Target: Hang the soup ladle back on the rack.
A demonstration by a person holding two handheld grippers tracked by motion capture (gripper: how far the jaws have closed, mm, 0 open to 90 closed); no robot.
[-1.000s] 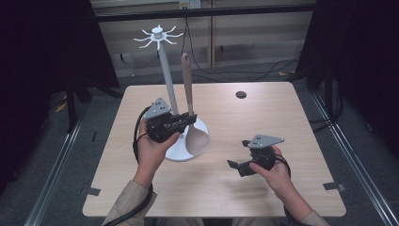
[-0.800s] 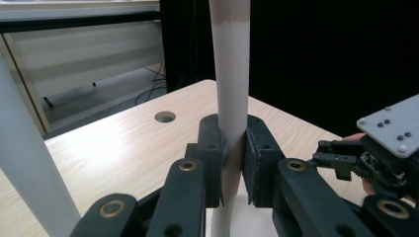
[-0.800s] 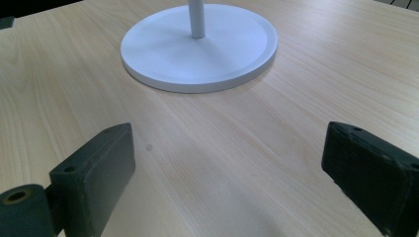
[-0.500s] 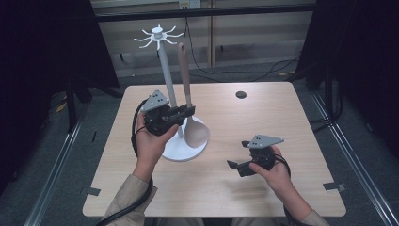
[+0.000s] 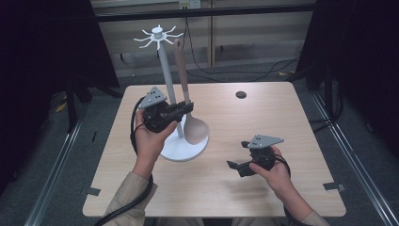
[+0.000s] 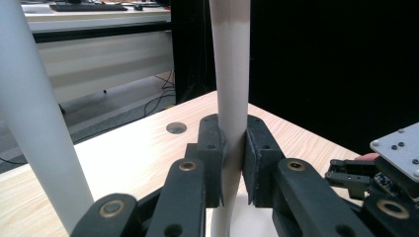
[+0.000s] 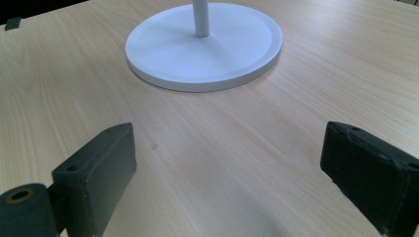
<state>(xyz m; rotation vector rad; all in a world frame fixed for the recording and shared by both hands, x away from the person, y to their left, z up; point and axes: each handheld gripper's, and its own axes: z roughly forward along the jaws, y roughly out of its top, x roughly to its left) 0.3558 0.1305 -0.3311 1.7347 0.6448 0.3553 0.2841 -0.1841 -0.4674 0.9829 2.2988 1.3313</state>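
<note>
Altogether two tools — left tool (image 6: pixel 232 163) pinching one spoon (image 5: pixel 184 89), right tool (image 7: pixel 237 173) spread — one stand (image 5: pixel 165 80).

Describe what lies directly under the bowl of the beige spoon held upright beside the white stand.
Under the beige spoon sits the round white base of the stand, on the wooden table. The left gripper clamps the handle. Whether the bowl touches the base cannot be told.

A light wooden bench (image 5: pixel 291 117) is seen, with a small dark round hole (image 5: pixel 241 94) set near its far edge. Dark tape tabs (image 5: pixel 333 186) are stuck at its near corners. Black cables (image 5: pixel 226 75) are trailed across the grey floor (image 5: pixel 61 160) beyond.
</note>
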